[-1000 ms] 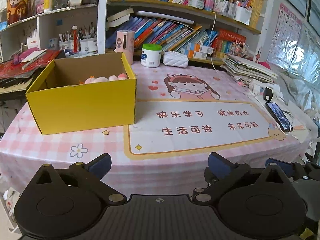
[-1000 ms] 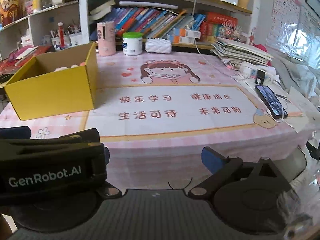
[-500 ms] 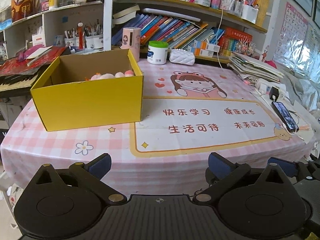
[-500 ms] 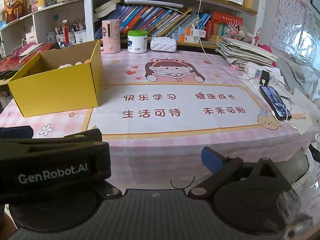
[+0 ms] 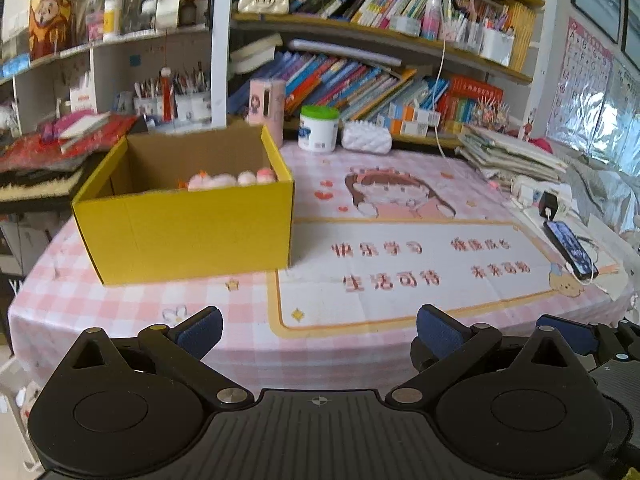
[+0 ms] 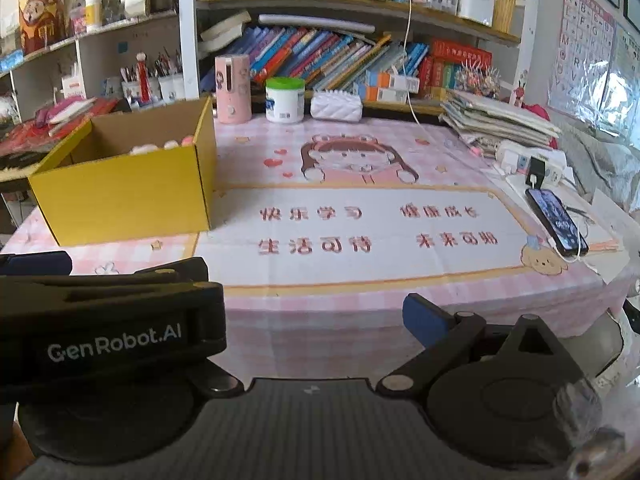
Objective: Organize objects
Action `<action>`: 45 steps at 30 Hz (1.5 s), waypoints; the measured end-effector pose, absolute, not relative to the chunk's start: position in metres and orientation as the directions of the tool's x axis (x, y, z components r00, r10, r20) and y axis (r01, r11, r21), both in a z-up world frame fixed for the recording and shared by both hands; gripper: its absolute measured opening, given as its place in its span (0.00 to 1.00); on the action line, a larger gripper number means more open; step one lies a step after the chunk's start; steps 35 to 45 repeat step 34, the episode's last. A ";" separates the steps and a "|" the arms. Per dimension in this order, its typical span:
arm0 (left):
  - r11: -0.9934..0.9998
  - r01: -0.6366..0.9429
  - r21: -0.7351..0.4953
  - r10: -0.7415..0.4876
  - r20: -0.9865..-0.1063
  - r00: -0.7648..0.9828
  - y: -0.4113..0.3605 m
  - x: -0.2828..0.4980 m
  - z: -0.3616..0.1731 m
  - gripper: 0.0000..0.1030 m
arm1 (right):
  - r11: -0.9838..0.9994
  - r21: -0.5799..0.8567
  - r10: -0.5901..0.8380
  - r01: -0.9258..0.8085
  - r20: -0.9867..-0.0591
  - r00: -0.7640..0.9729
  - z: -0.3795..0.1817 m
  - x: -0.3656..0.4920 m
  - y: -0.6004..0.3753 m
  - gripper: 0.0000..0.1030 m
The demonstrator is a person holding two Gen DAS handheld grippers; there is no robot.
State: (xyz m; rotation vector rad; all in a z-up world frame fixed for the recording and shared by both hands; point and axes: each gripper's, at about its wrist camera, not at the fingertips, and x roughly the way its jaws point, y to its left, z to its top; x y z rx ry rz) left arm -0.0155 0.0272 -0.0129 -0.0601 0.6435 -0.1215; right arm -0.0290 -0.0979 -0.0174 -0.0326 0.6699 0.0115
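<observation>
At the near edge of the pink-checked table (image 5: 120, 312), both grippers have drawn back from where they hung a second ago, so the yellow box (image 5: 188, 228) at ten o'clock sits farther off. The left gripper (image 5: 318, 330) stands wide open and empty. The right gripper (image 6: 316, 304) also looks spread and holds nothing, though its left finger is hidden. Pink soft things (image 5: 232, 179) lie inside the box; the retreat suggests the sorting is finished or pausing.
</observation>
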 end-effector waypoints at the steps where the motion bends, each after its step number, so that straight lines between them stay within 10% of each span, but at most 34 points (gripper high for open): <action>1: 0.991 0.097 -0.087 -0.129 -0.582 0.803 0.027 -0.017 -0.011 1.00 | 0.999 -0.023 0.004 -0.023 -0.610 0.792 -0.015 -0.030 -0.098 0.97; 45: 0.989 0.108 -0.101 -0.146 -0.564 0.813 0.034 -0.016 -0.005 1.00 | 0.999 -0.016 0.014 -0.028 -0.568 0.823 -0.006 -0.035 -0.093 0.97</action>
